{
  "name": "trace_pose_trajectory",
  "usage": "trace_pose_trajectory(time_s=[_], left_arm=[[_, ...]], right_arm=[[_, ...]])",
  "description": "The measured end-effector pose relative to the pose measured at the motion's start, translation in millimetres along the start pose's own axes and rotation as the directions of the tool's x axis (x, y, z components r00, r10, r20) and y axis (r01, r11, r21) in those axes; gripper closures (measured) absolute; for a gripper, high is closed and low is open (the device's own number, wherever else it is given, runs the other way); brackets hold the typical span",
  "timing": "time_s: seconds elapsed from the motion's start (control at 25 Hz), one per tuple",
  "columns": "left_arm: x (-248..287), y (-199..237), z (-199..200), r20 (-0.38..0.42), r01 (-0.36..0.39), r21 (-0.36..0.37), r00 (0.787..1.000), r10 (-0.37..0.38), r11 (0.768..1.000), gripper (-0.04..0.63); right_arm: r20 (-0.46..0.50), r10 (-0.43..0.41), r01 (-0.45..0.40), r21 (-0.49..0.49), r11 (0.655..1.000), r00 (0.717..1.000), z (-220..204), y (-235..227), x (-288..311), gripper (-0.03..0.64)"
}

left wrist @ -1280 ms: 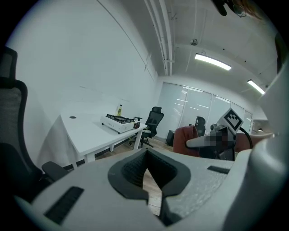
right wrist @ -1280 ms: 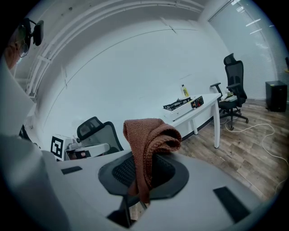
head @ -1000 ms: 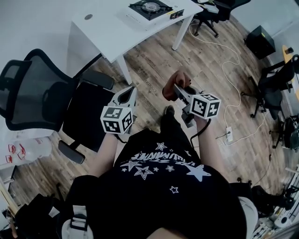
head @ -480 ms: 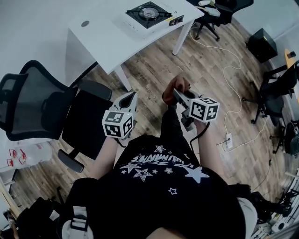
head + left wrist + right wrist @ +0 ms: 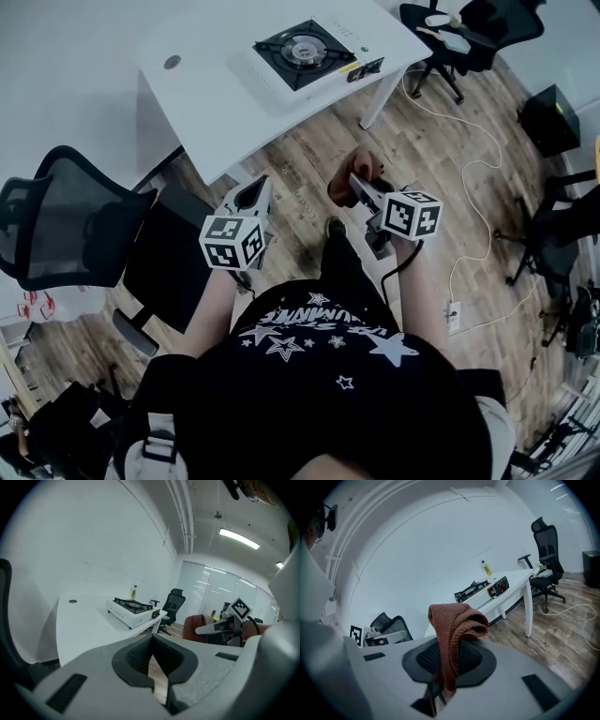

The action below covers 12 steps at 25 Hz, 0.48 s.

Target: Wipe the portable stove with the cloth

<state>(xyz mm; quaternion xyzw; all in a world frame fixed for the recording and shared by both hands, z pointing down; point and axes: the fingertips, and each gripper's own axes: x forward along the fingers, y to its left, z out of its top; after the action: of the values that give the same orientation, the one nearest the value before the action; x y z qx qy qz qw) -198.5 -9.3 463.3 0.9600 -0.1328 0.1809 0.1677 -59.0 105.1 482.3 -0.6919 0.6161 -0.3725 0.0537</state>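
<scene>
The portable stove [image 5: 306, 52], white with a black burner top, sits on the white table [image 5: 216, 70] ahead of me; it also shows as the stove [image 5: 132, 611] and the stove [image 5: 480, 590]. A rust-brown knitted cloth [image 5: 455, 631] is pinched in my right gripper [image 5: 359, 187], which is shut on it, over the wooden floor short of the table. The same cloth [image 5: 356, 178] bunches at that gripper's tip. My left gripper [image 5: 251, 196] is held beside it, jaws shut with nothing between them, well short of the table edge.
A black mesh office chair [image 5: 89, 230] stands at my left beside the table. Another black chair [image 5: 450, 28] is past the table's right end. A white cable [image 5: 469, 178] and power strip [image 5: 452, 317] lie on the floor at right. A small yellow bottle [image 5: 487, 568] stands on the table.
The view has shifted so the table and stove sit lower and nearer in the head view. Both grippers keep their pose, the cloth still in the right one.
</scene>
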Motion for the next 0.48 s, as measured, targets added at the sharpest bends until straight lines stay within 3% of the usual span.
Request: trace_pose_trajectory(time_s=[0.48], left_arm=[[95, 7, 56, 0.014, -0.151, -0.042, 0.988, 0.152, 0.988, 0.589]], right_arm=[[-0.076, 0.119, -0.123, -0.042, 0.992, 0.99, 100, -76, 44, 0.557]])
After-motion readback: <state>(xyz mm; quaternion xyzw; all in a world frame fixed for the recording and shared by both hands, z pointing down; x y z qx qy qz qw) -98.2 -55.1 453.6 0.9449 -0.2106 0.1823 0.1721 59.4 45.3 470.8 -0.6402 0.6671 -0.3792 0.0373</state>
